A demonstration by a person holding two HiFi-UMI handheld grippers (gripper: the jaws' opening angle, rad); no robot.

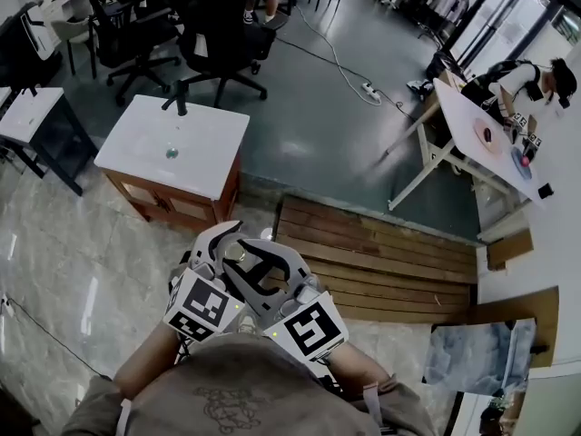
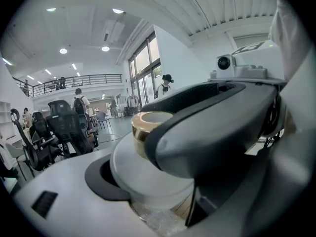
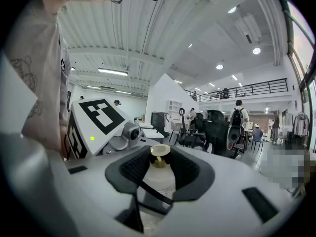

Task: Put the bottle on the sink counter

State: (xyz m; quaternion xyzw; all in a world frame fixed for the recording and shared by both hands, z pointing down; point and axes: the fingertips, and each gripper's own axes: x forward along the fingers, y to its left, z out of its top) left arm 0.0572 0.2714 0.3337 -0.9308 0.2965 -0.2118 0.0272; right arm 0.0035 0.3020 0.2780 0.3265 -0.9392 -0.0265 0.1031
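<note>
Both claws are up in front of the person's chest, and between them sits the translucent white plastic bottle with the gold screw cap (image 1: 238, 254), well short of the white-topped wooden sink desk (image 1: 204, 157) ahead. The left claw (image 1: 221, 243) is clamped on it: in the left gripper view, the bottle's pale shoulder (image 2: 148, 174) fills the gap, with one dark pad below it and the grey jaw pressed across its side. The right claw (image 1: 268, 266) grips it too. In the right gripper view, its ribbed black pads close narrowly on the neck just under the gold cap (image 3: 160, 154), so this is a two-claw hold. That looks like the carry step, with the placing not yet begun. On the desk, the black faucet (image 1: 180, 98) stands at the far edge, the small round drain (image 1: 171, 153) lies near the middle, and the top looks bare toward the near edge and the right corners. The next move calls for bringing the bottle forward over the grey floor to the desk's near edge. It should be kept upright, lowered onto a flat part clear of the basin and faucet, and only then released by both claws. The brown slatted wooden platform (image 1: 381, 252) lies off the desk's right edge and plays no part here.
</note>
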